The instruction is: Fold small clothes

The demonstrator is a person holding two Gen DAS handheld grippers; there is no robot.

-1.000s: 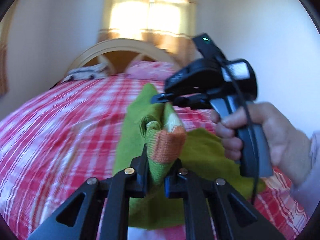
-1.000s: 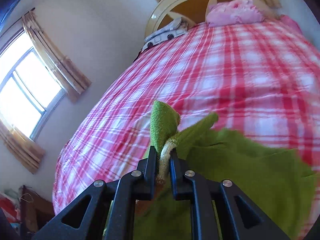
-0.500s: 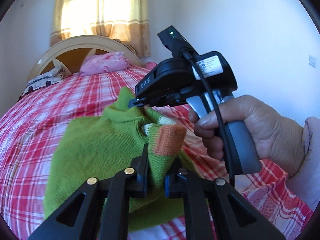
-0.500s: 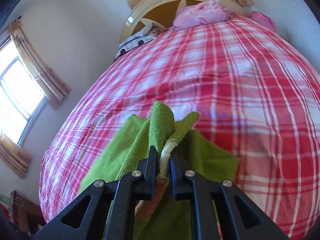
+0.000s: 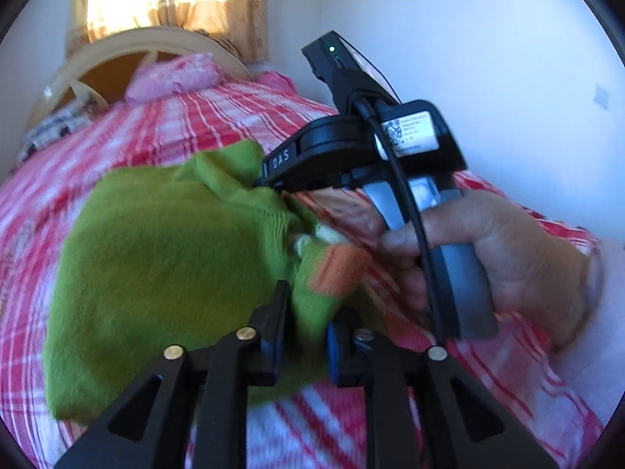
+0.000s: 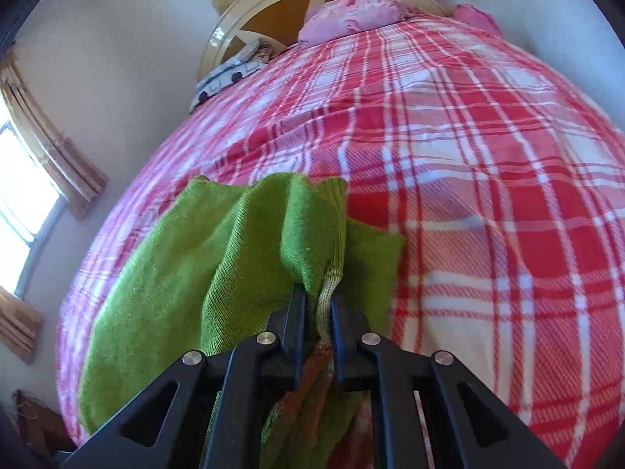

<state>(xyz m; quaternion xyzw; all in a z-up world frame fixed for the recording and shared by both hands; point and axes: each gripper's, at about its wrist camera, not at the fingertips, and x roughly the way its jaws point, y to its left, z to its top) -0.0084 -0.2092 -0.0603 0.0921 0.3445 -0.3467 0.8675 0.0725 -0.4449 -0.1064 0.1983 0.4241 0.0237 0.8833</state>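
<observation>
My left hand-held gripper [image 5: 305, 318] is clamped on the orange-banded edge of the green knitted garment [image 5: 156, 273], at six o'clock in its view. My right hand-held gripper [image 6: 317, 306] is likewise closed, pinching a bunched fold of the same cloth; at three o'clock in the left view the person's hand [image 5: 504, 258] grips its handle. The garment lies spread over the red and white checked bedspread [image 6: 488, 179]. At twelve o'clock, a pink pillow [image 6: 357, 6] rests against the cream arched headboard [image 6: 234, 15].
</observation>
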